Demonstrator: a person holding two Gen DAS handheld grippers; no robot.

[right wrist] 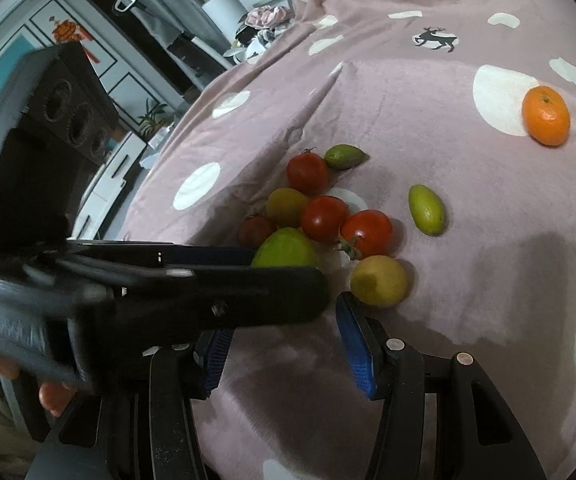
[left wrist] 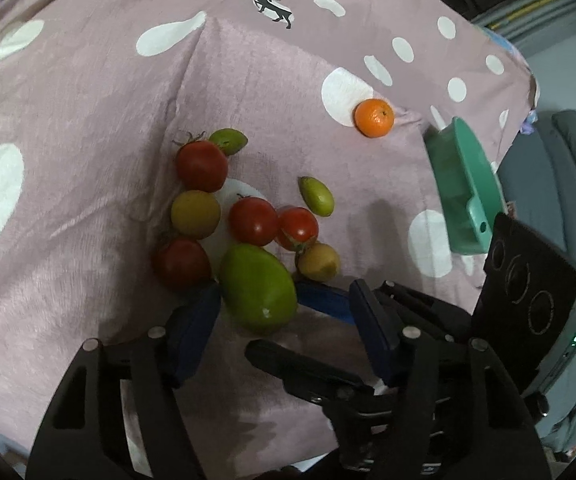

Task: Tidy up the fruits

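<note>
I am holding my left gripper (left wrist: 257, 308) around the big green mango (left wrist: 259, 288), which is lying at the near edge of the fruit pile on the pink spotted cloth (left wrist: 87, 120). Its jaws are standing one on each side of the fruit; the left pad looks to be touching its flank, but on the far side I cannot tell whether the pad is pressing or a sliver apart, so I am judging the grip as not yet made. The mango's long axis is running away from me and tilting left, so the jaws are crossing its narrow width, which suits a clamp.

My right gripper (right wrist: 283, 344) is hanging half-parted and holding nothing, just short of the yellow fruit (right wrist: 379, 281), which is lying straight ahead of its right finger; that hand is the nearer one to it.

Beyond the mango the red tomatoes (left wrist: 252, 221) are crowding together, touching one another. Further off a small green fruit (left wrist: 316, 196) is lying apart, then the teal scoop (left wrist: 464, 184) on the right, and farthest the orange mandarin (left wrist: 374, 117), well apart from everything.
</note>
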